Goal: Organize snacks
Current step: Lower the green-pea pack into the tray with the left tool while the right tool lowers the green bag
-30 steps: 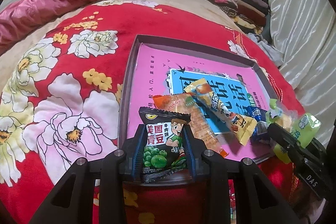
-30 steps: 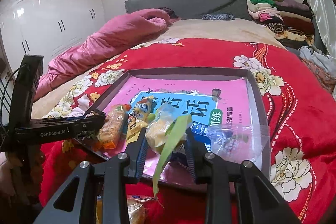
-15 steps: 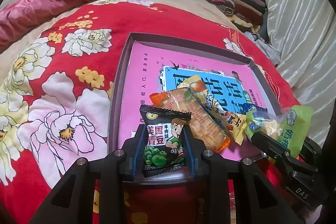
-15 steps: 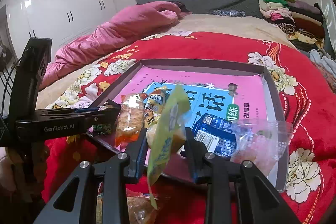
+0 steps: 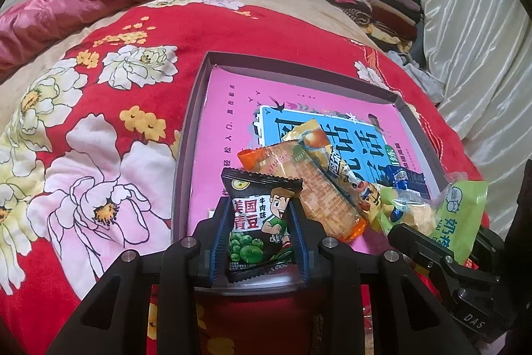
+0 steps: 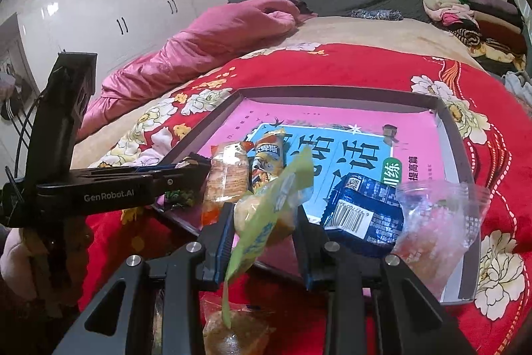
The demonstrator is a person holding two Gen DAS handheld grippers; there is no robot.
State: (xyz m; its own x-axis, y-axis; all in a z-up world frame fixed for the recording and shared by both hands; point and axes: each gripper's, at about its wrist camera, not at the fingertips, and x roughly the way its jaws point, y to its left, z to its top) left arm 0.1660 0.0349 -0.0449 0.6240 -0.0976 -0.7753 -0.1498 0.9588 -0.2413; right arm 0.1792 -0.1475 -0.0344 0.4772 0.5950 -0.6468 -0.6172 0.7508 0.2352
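My left gripper (image 5: 259, 215) is shut on a black green-pea packet (image 5: 257, 218), held upright over the near edge of a shallow dark tray (image 5: 186, 155). In the tray an orange cracker packet (image 5: 319, 192) and a yellow packet (image 5: 332, 155) lie on a pink and blue book (image 5: 232, 108). My right gripper (image 6: 262, 218) is shut on a green and yellow snack packet (image 6: 269, 215) above the tray's near edge (image 6: 332, 92). That packet (image 5: 462, 212) shows at the right of the left wrist view. A blue packet (image 6: 365, 212) and a clear packet (image 6: 439, 222) lie in the tray.
The tray rests on a red flowered blanket (image 5: 99, 155) covering a bed. A pink quilt (image 6: 206, 42) and folded clothes (image 6: 465, 9) lie at the far end. Another snack packet (image 6: 232, 331) sits on the blanket below my right gripper. A hand (image 6: 16, 255) holds the left gripper.
My right gripper has shifted a little towards the orange packet and tilted, and the green packet now leans up instead of hanging down. The left gripper has kept still.
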